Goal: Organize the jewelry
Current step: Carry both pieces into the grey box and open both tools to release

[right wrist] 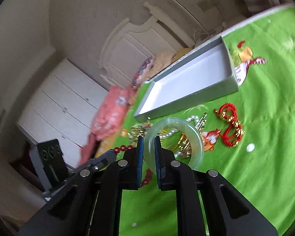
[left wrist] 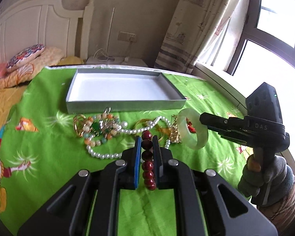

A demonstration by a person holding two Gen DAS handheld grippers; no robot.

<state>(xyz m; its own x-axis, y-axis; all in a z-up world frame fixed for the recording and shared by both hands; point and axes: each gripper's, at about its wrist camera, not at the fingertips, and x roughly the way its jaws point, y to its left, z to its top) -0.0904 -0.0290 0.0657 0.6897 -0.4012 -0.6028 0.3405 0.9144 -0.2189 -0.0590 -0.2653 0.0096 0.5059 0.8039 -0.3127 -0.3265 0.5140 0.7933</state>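
My left gripper [left wrist: 147, 137] is shut on a dark red bead bracelet [left wrist: 147, 161], held above the green cloth. My right gripper [right wrist: 149, 137] is shut on a pale green jade bangle [right wrist: 194, 137]; in the left wrist view the bangle [left wrist: 194, 135] hangs at the tips of the right gripper [left wrist: 203, 119], right of the pile. A heap of jewelry lies on the cloth: a white pearl necklace [left wrist: 108, 154], a mixed bead piece [left wrist: 100, 125] and gold pieces [left wrist: 175, 135]. An empty grey box with a white floor [left wrist: 120, 87] stands behind the pile, and also shows in the right wrist view [right wrist: 188, 78].
A red and gold ornament [right wrist: 229, 125] lies on the cloth right of the bangle. The green cartoon cloth [left wrist: 49, 147] covers the table. A bed with pillows [left wrist: 23, 59] is at the left, a curtain and window [left wrist: 265, 19] at the right.
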